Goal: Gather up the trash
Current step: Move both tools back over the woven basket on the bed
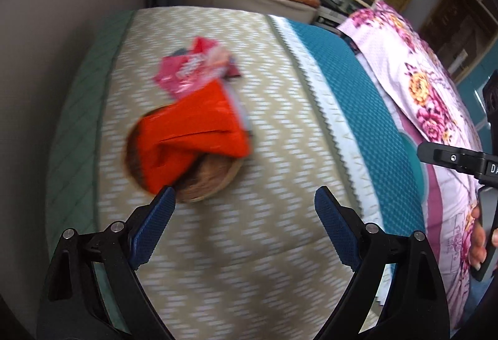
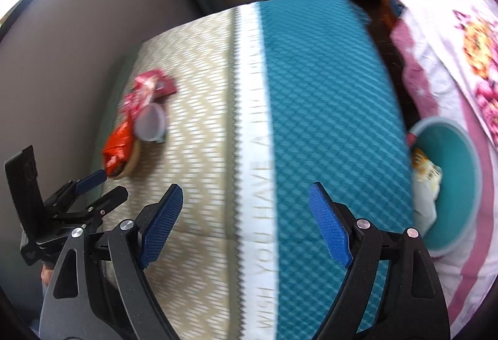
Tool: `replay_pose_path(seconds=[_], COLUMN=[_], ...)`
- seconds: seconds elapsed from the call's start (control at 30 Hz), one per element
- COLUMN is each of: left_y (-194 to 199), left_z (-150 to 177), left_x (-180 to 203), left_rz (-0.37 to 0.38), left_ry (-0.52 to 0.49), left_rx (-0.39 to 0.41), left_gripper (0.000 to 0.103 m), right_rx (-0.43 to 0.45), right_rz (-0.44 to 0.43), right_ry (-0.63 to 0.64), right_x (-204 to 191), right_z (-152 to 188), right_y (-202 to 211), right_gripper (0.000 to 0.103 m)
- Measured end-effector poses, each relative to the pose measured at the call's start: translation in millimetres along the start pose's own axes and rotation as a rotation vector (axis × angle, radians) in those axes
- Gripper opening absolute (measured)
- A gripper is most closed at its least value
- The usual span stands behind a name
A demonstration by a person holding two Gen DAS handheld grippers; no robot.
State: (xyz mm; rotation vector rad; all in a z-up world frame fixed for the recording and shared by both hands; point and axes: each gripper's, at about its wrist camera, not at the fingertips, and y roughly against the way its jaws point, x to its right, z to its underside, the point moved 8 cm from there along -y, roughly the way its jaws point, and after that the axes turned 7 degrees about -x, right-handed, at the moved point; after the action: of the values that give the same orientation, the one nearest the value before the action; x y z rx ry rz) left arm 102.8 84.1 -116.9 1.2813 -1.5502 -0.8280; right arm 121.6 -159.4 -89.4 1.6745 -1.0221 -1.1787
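The left gripper [image 1: 242, 206] is spread wide and holds nothing; its left pad sits just at the near edge of the orange wrapper [image 1: 193, 140]. The right gripper [image 2: 246, 209] is likewise wide and empty, hovering over the seam between the beige zigzag cloth [image 2: 199, 153] and the teal quilted cover [image 2: 326, 122].

In the left wrist view, at about 11 o'clock from the fingers, the orange wrapper drapes over a shallow woven basket [image 1: 211, 181], hiding most of its bowl. Beyond it, near 12 o'clock, pink and red wrappers [image 1: 190, 69] lie in a loose heap on the cloth. The right wrist view shows a clear plastic cup [image 2: 151, 122] on its side among that litter, touching the wrappers. Off at 3 o'clock in that view stands a teal bin [image 2: 451, 184] with some paper already inside, well apart from the trash pile.

The risks, as I judge them: the wrapper is thin and slippery, so a pinch at its edge may slide off, or catch the basket rim and drag or tip the basket with it. The cup could roll away if nudged. Both views are blurred, so exact contact is hard to tell. A long carry to the bin invites a drop on the cover.
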Motion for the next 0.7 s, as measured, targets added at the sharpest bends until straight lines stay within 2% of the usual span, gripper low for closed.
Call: replay_pose_path(seconds=[0.23,0.53,0.57,0.63,0.7], left_y=[4.6,5.0,3.9,6.2,11.4], left_z=[8.2,12.3,11.5,7.7,1.7], left_x=[-63.8,-97.1,-98.6,-99.5,-98.1], left_rz=[-0.016,-0.013,-0.011,-0.002,0.002], left_ry=[0.130,0.159,0.159,0.149,0.131], left_rx=[0.001,0.003,0.002,0.013,0.046], left_gripper=[0.091,0.091,0.091,0.091,0.091], right_rx=[-0.051,-0.087,-0.089,-0.113,-0.127], right_rz=[-0.005,-0.035,-0.034,-0.040,-0.051], right_ry=[0.129,0.250,0.257,0.269,0.253], right_x=[-71.8,-148.1,-151.8,-162.1,-165.2], right_z=[-18.6,-47.5,-49.3,-55.6,-62.5], right_y=[-30.4,-61.4,-64.3,-76.4,-83.3], right_gripper=[0.079,0.079,0.077,0.060,0.049])
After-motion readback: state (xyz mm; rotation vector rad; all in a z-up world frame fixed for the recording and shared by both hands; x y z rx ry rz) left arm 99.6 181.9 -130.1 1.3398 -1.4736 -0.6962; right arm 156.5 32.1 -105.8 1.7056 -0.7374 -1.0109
